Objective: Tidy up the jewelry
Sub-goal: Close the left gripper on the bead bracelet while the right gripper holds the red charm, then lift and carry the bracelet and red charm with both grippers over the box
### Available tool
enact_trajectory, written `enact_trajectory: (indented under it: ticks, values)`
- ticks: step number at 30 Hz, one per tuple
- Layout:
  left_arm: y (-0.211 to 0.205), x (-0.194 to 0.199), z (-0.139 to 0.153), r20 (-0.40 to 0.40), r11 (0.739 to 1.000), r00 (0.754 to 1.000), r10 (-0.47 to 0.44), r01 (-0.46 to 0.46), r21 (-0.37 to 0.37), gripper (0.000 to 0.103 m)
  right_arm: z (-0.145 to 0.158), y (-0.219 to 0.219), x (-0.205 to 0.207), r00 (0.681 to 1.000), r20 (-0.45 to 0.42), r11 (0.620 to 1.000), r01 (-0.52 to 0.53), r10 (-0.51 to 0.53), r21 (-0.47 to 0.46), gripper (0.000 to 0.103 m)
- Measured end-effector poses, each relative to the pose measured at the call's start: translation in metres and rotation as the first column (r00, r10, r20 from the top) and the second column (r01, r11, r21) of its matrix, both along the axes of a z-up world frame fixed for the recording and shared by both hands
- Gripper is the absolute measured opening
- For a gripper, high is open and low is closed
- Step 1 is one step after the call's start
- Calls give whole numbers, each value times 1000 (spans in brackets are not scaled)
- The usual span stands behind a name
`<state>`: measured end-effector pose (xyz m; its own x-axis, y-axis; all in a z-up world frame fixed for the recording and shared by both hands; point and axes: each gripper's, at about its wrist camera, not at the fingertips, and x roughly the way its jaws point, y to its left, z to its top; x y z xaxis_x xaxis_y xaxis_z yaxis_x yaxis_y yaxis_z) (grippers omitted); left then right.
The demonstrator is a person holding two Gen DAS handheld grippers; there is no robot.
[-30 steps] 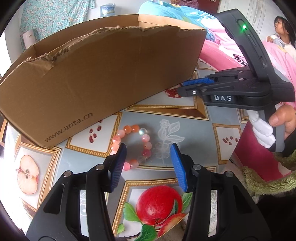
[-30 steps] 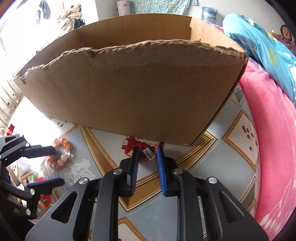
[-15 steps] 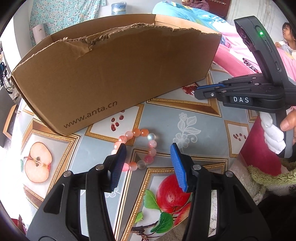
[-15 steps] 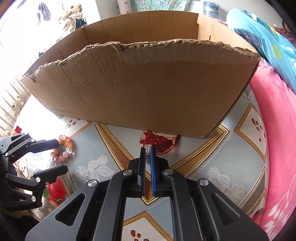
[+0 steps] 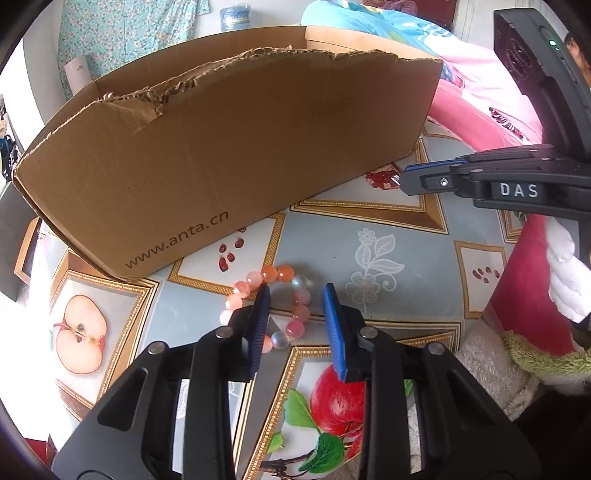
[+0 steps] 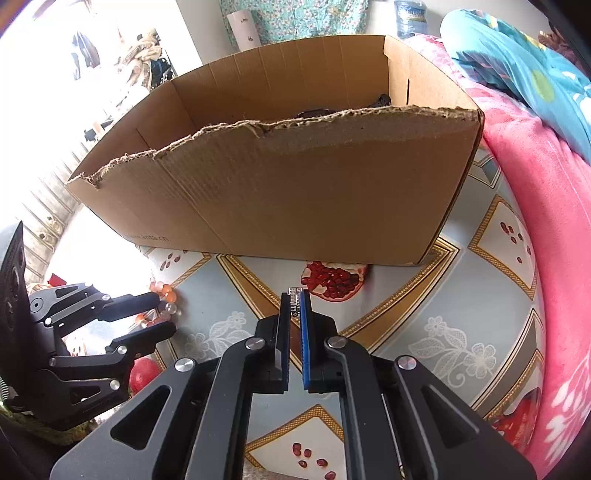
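A pink and orange bead bracelet lies on the fruit-print tablecloth in front of a torn cardboard box. My left gripper hangs over the bracelet with its jaws closing. One finger is inside the ring and the bracelet's right side sits between the pads, which do not touch it. My right gripper is shut on a small silver clip, held just above the pomegranate print near the box. The right wrist view also shows the left gripper at the bracelet.
The box's far side holds dark items. A pink blanket borders the table on the right. A hand with a fuzzy green sleeve holds the right gripper. A water bottle stands at the back.
The right jaws closed on the silver clip that lay on the pomegranate print. The left jaws narrowed around the bracelet's right side. Both views tilted to show more of the box.
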<state>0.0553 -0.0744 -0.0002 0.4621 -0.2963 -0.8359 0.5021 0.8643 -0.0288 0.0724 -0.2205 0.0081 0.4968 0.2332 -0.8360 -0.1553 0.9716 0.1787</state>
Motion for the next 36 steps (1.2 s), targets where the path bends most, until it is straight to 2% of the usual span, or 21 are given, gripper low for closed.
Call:
enact_trajectory:
  ticks: [6, 12, 23, 36]
  values:
    - [-4, 8, -1, 0, 1000, 1000, 27, -27, 16, 9, 2, 12, -6, 1000, 12, 1000, 5, -5, 19, 5]
    - [1, 10, 2, -6, 999, 999, 37, -37, -22, 8, 8, 13, -13, 1000, 27, 999, 8, -9, 41, 5]
    - [21, -2, 20, 43, 993, 996, 79, -75, -92, 8, 25, 22, -27, 997, 77, 997, 1, -6, 71, 5]
    - [56, -14, 63, 139, 976, 979, 151, -126, -175, 8, 64, 26, -42, 983, 186, 995, -13, -6, 101, 5]
